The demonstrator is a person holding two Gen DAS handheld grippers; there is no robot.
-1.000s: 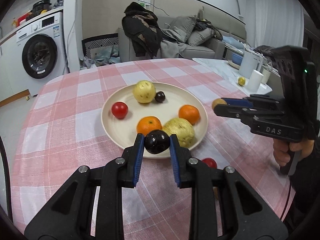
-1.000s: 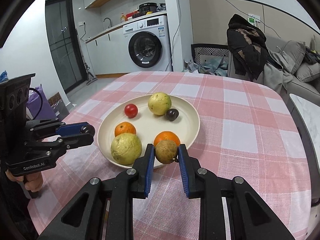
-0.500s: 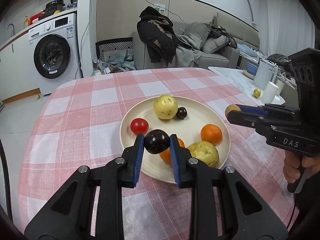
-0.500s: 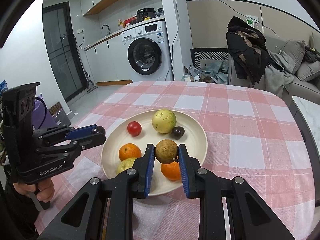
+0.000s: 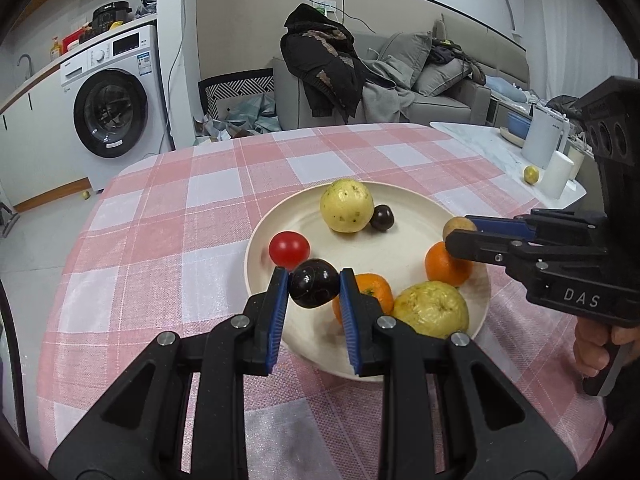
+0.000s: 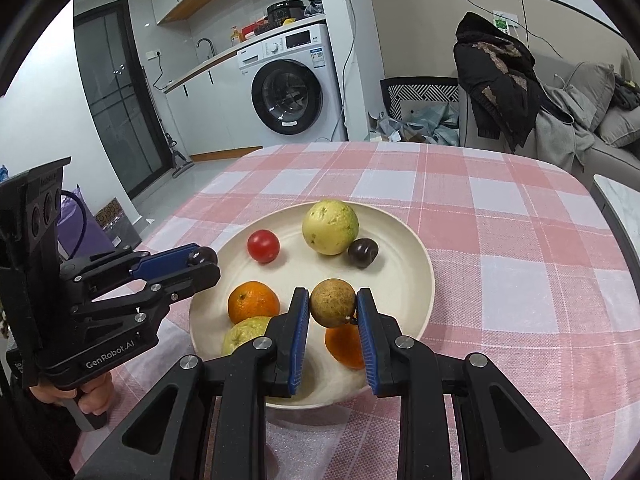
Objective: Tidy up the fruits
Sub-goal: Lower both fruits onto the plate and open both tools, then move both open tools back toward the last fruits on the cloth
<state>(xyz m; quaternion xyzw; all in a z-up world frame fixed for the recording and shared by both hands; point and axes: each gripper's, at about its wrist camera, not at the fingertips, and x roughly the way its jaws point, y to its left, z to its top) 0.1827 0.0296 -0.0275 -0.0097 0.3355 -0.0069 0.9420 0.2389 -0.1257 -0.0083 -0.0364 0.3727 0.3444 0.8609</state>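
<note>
Currently: left gripper [image 5: 314, 284], angled down over round cream plate [image 5: 280, 236], fingers clamped on glossy dark plum [image 5: 314, 289]; right gripper [image 6: 333, 307], marked "DAS", likewise angled, clamped on round brown fruit [image 6: 333, 307]; left marked "GenRobot.AI".

The right claw [image 6: 333, 307] grips a brown fruit [image 6: 333, 303] above the near part of the cream plate [image 6: 416, 252]. At left, the left claw [image 6: 202, 263] grips a dark fruit [image 6: 202, 256] beside the plate's rim.

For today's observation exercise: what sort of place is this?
Most likely a small home flat: a washing machine under a kitchen counter, a sofa piled with clothes, and a checked tablecloth.
</note>
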